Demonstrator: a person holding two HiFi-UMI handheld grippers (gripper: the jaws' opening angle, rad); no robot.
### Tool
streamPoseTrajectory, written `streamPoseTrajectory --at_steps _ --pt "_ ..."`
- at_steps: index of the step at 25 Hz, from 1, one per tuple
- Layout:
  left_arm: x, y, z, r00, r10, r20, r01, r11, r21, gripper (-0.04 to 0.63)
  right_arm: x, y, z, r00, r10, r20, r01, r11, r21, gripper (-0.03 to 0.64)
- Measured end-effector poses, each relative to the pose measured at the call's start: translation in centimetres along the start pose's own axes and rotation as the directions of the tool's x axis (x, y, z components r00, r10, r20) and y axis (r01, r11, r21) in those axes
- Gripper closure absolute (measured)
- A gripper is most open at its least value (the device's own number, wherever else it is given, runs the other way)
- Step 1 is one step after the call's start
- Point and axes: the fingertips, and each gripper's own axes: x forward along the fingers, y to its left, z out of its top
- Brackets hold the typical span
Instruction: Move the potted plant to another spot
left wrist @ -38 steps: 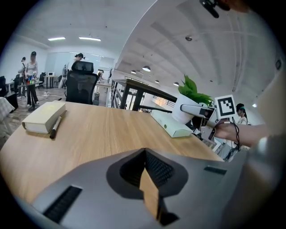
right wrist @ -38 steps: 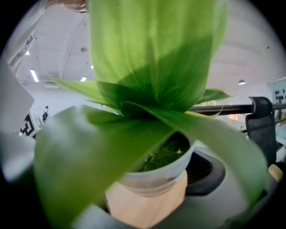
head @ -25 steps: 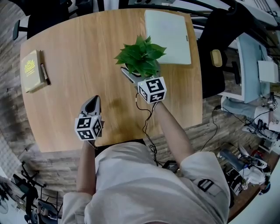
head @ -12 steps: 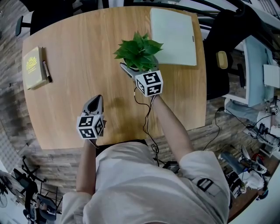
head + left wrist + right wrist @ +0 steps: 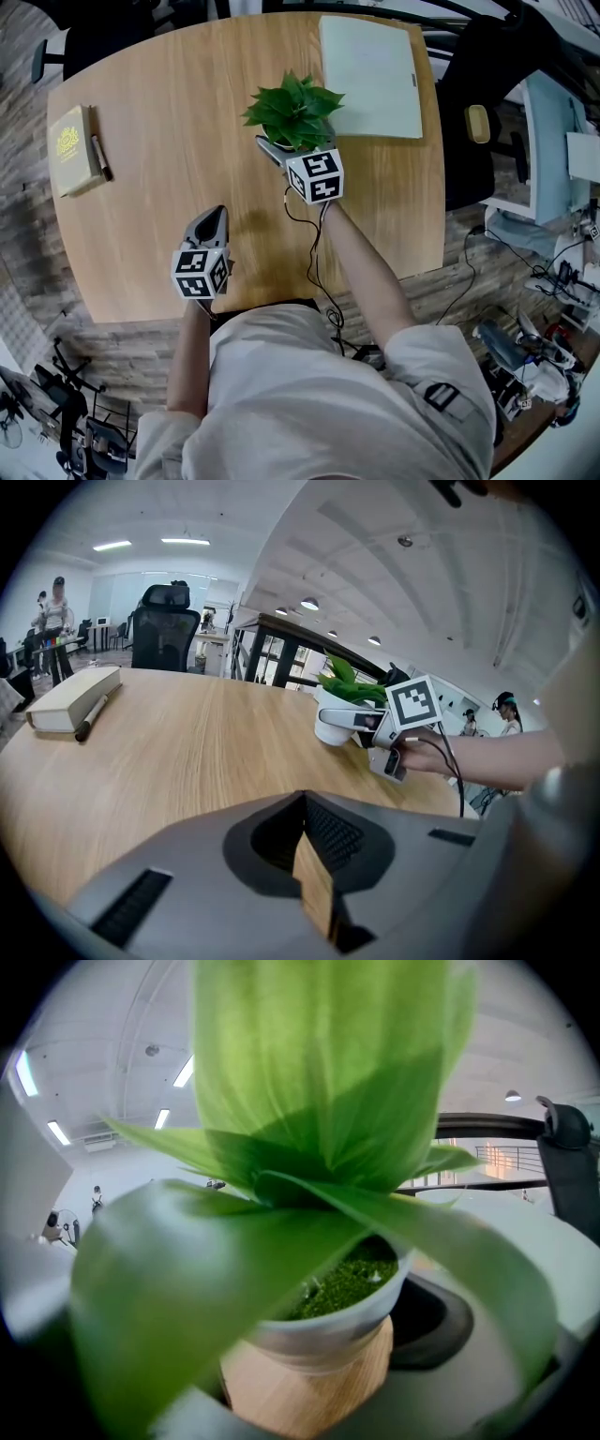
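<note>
At the left edge of the wooden table [image 5: 178, 84] I see a yellow-covered book [image 5: 67, 150] with a dark pen [image 5: 99, 157] lying along its right side. Nearer the front edge, the left gripper [image 5: 215, 215] sits over bare wood. Its jaws are brought together with nothing between them, well apart from every object. Right of centre stands the potted plant [image 5: 292, 111], green leaves over a white pot [image 5: 333, 726], at the far half of the table. The right gripper [image 5: 284, 150] is clamped on that pot, one jaw on each side, with the leaves spreading above it. I cannot tell whether the pot base touches the table. Just beside the plant, to its right, a pale flat rectangular pad [image 5: 368, 75] lies at the far right corner.
</note>
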Motion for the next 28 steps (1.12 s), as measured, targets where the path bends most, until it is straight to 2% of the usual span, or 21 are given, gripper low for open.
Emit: streamPoseTrajectory --at_steps 28 --pt "0.5 -1.2 -1.2 0.999 -0.018 -0.033 0.019 0.999 0.031 0.583 0.8 -0.1 -2.5 0.997 -0.005 -0.076 0.007 1.0 0.018 0.086"
